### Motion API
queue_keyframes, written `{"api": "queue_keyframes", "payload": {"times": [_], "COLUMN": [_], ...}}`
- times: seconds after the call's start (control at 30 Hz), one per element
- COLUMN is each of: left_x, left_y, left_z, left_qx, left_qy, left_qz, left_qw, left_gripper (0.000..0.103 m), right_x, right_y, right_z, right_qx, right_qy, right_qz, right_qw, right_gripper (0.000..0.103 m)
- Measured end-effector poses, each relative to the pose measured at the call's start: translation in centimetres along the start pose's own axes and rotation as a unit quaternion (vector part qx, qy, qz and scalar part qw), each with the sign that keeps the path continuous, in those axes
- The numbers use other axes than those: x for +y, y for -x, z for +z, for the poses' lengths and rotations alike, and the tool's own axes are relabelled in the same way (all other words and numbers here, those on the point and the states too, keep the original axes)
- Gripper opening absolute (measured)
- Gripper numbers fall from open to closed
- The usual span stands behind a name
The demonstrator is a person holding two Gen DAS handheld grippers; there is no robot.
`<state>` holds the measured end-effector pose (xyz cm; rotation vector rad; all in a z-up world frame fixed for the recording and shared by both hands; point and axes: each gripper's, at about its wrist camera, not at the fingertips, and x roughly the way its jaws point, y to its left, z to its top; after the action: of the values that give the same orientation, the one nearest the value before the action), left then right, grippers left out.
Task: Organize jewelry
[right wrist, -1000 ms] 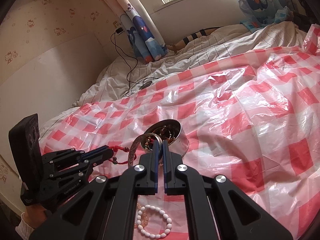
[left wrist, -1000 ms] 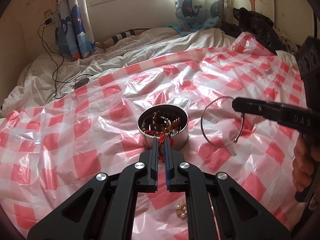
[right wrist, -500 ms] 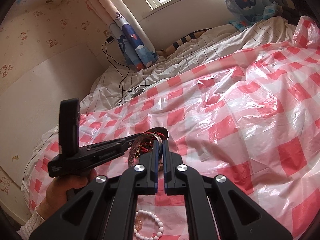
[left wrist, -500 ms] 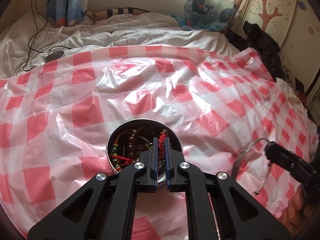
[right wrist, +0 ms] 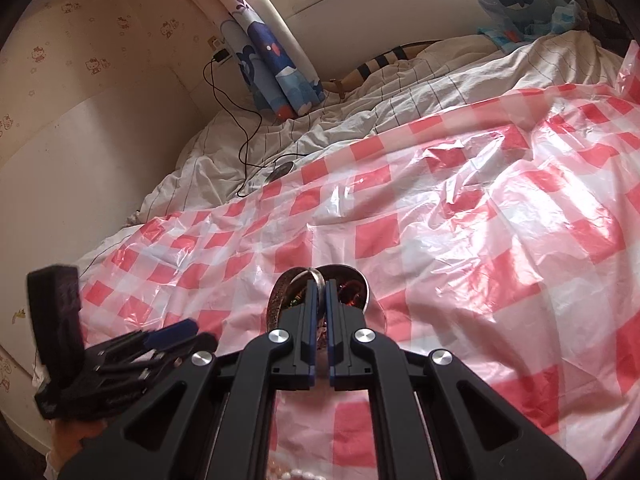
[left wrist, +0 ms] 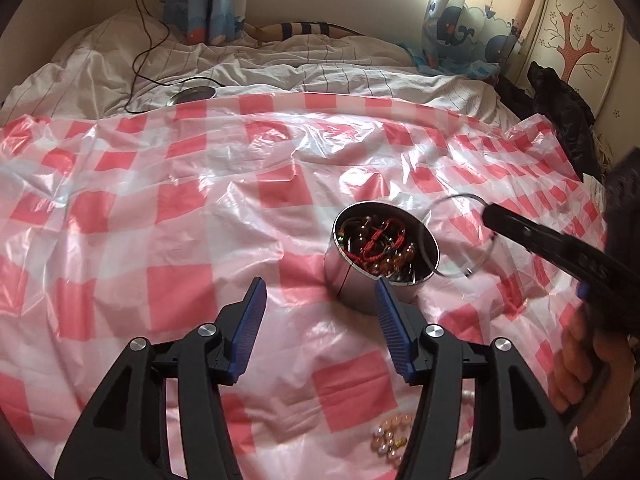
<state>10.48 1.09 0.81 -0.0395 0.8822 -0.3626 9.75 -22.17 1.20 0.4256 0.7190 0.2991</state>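
A round metal tin [left wrist: 352, 284] full of bead bracelets stands on the red-checked plastic sheet [left wrist: 160, 208]. A red cord bracelet [left wrist: 376, 240] lies on top inside it. My left gripper [left wrist: 320, 292] is open and empty, just in front and left of the tin. My right gripper [right wrist: 319, 286] is shut on a thin silver wire bangle [left wrist: 460, 236], which hangs over the tin's right rim. In the right wrist view the tin [right wrist: 352, 284] sits right behind the shut fingertips.
Small pale pink beads [left wrist: 390, 438] and a white bead bracelet [right wrist: 296, 474] lie on the sheet near me. A rumpled white duvet [left wrist: 280, 68], a black cable [left wrist: 140, 40] and a round charger lie beyond. Dark clothing [left wrist: 568, 120] lies at the far right.
My left gripper has opened, let the red cord bracelet drop into the tin, and drawn back to the left. My right gripper has brought the wire bangle over the tin's rim.
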Motion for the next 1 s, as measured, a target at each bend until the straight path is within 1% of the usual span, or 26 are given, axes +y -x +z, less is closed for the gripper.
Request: {"api": "queue_keyframes", "payload": {"times": [0.1, 0.2, 0.23, 0.27, 0.3, 0.37, 0.43, 0.47, 0.5, 0.53, 0.6, 0.67, 0.7, 0.73, 0.77, 0.83, 0.87, 0.93, 1.0], "left_x": [0.8, 1.4, 1.5, 1.4, 1.4, 1.0, 0.3, 0.0, -0.3, -0.4, -0.4, -0.4, -0.9, -1.7, -2.7, -4.6, -5.3, -6.0, -6.0], "left_y": [1.2, 1.0, 0.7, 0.6, 0.5, 0.4, 0.5, 0.7, 1.0, 1.3, 1.8, 1.4, 0.9, 0.6, 0.8, 1.3, 1.2, 0.8, 0.5], "left_z": [-1.8, -2.7, -2.7, -2.8, -2.9, -3.2, -3.4, -3.6, -3.9, -4.5, -6.0, -7.4, -7.7, -7.8, -8.1, -8.7, -8.9, -9.4, -9.6], "left_qx": [-0.006, 0.000, 0.005, 0.009, 0.009, 0.009, 0.007, 0.005, 0.003, 0.001, 0.000, 0.015, 0.032, 0.043, 0.041, 0.030, 0.033, 0.041, 0.049], "left_qy": [0.009, 0.017, 0.016, 0.014, 0.012, 0.006, -0.003, -0.009, -0.011, -0.010, 0.003, 0.004, -0.012, -0.040, -0.067, -0.119, -0.137, -0.157, -0.166], "left_qz": [0.004, -0.001, -0.004, -0.001, 0.003, 0.005, 0.019, 0.026, 0.029, 0.028, 0.017, -0.004, -0.008, -0.011, -0.009, -0.010, -0.011, 0.005, 0.016], "left_qw": [0.9999, 0.9999, 0.9999, 0.9999, 0.9999, 0.9999, 0.9998, 0.9996, 0.9995, 0.9996, 0.9999, 0.9999, 0.9994, 0.9982, 0.9968, 0.9924, 0.9900, 0.9867, 0.9847], "left_gripper": [0.059, 0.063, 0.063, 0.063, 0.063, 0.064, 0.066, 0.068, 0.069, 0.071, 0.073, 0.073, 0.073, 0.073, 0.073, 0.073, 0.073, 0.073, 0.073], "right_x": [0.4, 0.7, 0.8, 0.8, 0.8, 1.2, 1.6, 1.9, 2.1, 2.4, 2.5, 2.1, 1.8, 1.5, 1.8, 3.0, 3.4, 3.8, 3.7], "right_y": [-3.1, -5.5, -5.6, -5.1, -4.1, -1.6, 0.9, 1.9, 2.8, 3.6, 4.8, 5.4, 5.3, 4.9, 4.3, 4.0, 3.8, 3.0, 2.5], "right_z": [0.0, -0.5, -0.7, -0.8, -0.7, -0.7, -1.2, -1.7, -2.5, -3.6, -6.0, -8.3, -9.3, -10.0, -10.3, -10.7, -11.0, -11.7, -12.3], "right_qx": [0.020, 0.052, 0.056, 0.046, 0.029, 0.003, -0.007, -0.004, 0.004, 0.020, 0.046, 0.063, 0.074, 0.095, 0.113, 0.115, 0.115, 0.127, 0.137], "right_qy": [0.010, 0.043, 0.055, 0.064, 0.072, 0.091, 0.110, 0.122, 0.134, 0.148, 0.171, 0.171, 0.168, 0.165, 0.172, 0.207, 0.223, 0.245, 0.258], "right_qz": [-0.017, -0.058, -0.073, -0.080, -0.088, -0.097, -0.107, -0.111, -0.112, -0.110, -0.106, -0.097, -0.093, -0.096, -0.103, -0.097, -0.100, -0.115, -0.127], "right_qw": [1.000, 0.996, 0.994, 0.994, 0.993, 0.991, 0.988, 0.986, 0.985, 0.983, 0.978, 0.978, 0.979, 0.977, 0.973, 0.967, 0.963, 0.954, 0.948], "right_gripper": [0.005, 0.008, 0.021, 0.035, 0.039, 0.040, 0.042, 0.046, 0.046, 0.048, 0.049, 0.049, 0.049, 0.049, 0.049, 0.049, 0.049, 0.049, 0.049]}}
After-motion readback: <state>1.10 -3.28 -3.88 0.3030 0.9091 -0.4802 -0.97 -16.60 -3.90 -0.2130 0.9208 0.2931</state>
